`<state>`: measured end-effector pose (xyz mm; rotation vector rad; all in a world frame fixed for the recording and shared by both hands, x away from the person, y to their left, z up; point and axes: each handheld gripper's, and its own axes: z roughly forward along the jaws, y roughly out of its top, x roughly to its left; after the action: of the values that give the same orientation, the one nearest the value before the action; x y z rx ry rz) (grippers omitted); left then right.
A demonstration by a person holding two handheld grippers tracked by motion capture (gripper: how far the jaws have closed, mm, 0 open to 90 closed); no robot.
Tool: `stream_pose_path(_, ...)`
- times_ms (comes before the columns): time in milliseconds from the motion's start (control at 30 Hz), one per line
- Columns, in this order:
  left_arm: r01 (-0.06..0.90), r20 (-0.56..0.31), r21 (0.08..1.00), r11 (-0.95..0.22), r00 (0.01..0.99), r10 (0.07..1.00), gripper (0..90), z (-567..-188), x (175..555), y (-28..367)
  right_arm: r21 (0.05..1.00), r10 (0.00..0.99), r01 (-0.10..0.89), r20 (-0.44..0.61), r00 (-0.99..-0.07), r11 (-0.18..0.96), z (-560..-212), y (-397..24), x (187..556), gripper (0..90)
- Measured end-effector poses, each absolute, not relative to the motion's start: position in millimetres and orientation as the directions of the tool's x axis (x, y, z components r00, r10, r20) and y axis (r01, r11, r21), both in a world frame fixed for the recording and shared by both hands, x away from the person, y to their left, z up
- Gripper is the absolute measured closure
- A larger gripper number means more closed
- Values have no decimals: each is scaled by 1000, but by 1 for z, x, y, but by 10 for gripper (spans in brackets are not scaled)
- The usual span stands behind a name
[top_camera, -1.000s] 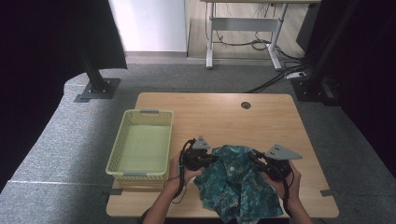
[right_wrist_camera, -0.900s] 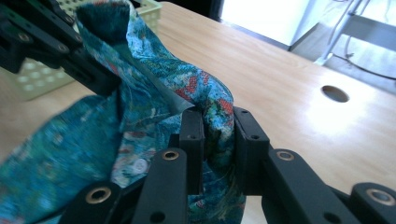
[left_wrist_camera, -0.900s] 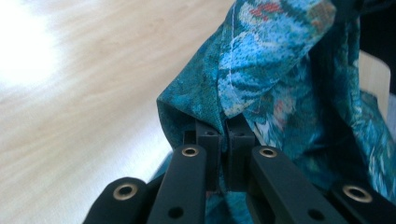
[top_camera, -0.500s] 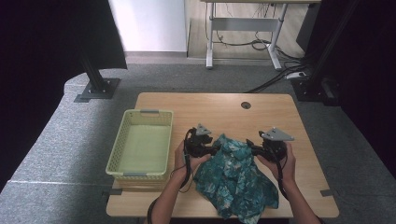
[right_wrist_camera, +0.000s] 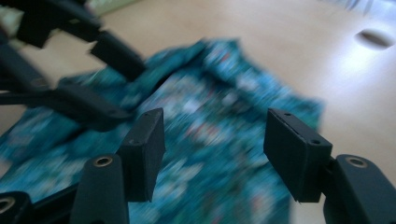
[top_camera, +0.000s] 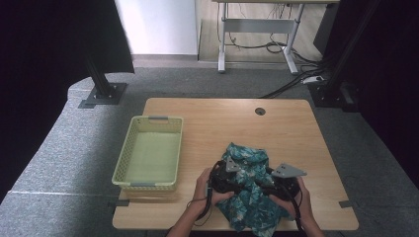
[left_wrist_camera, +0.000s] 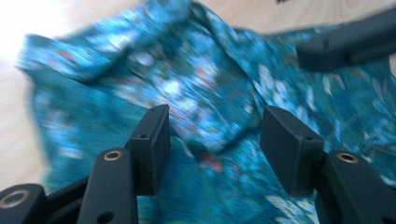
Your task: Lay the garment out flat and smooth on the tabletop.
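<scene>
High view puts the crumpled teal floral-print cloth [top_camera: 249,190] on the wooden table [top_camera: 291,138], just right of the pale yellow plastic basket [top_camera: 150,158]. Left gripper [left_wrist_camera: 212,135] and right gripper [right_wrist_camera: 212,144] hover over the cloth, their jaws wide and just opened, pinching nothing. Folding seems under way; next comes a fresh pinch on an edge.

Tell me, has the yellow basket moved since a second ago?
No. The yellow basket sits at the same spot by the table's left edge.
</scene>
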<state>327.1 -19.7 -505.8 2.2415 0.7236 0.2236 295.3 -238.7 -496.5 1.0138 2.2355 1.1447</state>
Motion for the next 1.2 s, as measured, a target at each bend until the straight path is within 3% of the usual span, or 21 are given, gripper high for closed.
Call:
stream_pose_path(267, 426, -33, 685, -592, 829, 559, 418, -525, 312, -24, 769, 760, 485, -2, -650, 417, -522, -232, 275, 376)
stream_pose_path(533, 484, -67, 674, -558, 792, 606, 422, -540, 307, -13, 721, 771, 541, 15, -636, 433, -550, -231, 278, 366)
stream_pose_path(1200, 509, -136, 720, -471, 769, 624, 411, -547, 287, 20, 739, 729, 494, 6, -684, 457, -554, -225, 278, 360)
